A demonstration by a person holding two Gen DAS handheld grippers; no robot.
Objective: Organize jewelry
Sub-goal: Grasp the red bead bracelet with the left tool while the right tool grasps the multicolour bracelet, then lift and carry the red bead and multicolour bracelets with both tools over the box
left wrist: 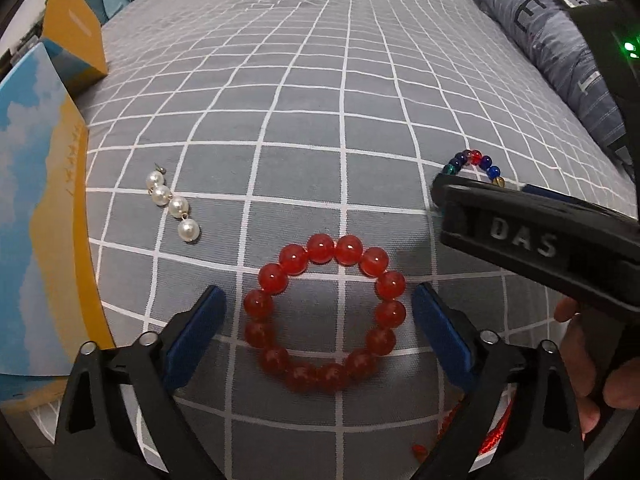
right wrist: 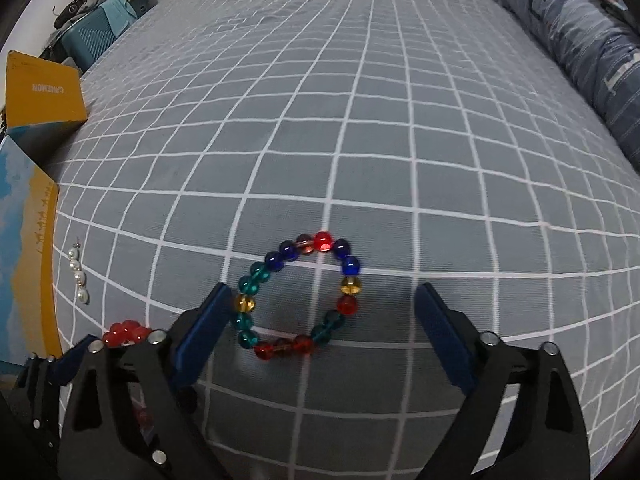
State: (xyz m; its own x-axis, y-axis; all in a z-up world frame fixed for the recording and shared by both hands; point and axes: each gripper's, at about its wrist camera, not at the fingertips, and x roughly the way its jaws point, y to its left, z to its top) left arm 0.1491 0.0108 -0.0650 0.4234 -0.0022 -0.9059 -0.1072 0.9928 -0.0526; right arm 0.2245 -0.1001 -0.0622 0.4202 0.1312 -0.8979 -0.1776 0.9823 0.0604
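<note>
Both grippers over bracelets on the bed, jaws apart, nothing clamped.

Left gripper [left wrist: 320, 330] straddles the red bead bracelet [left wrist: 325, 318]; right gripper [right wrist: 320, 326] straddles the multicolour bead bracelet [right wrist: 298, 296], left pad just beside its beads. Count: two bracelets, one pearl earring [left wrist: 173, 206] of four pearls. Checked bedsheet [left wrist: 320, 100] wide open ahead; box [left wrist: 40, 220] along left edge, rolled quilt [right wrist: 580, 40] right.
</note>
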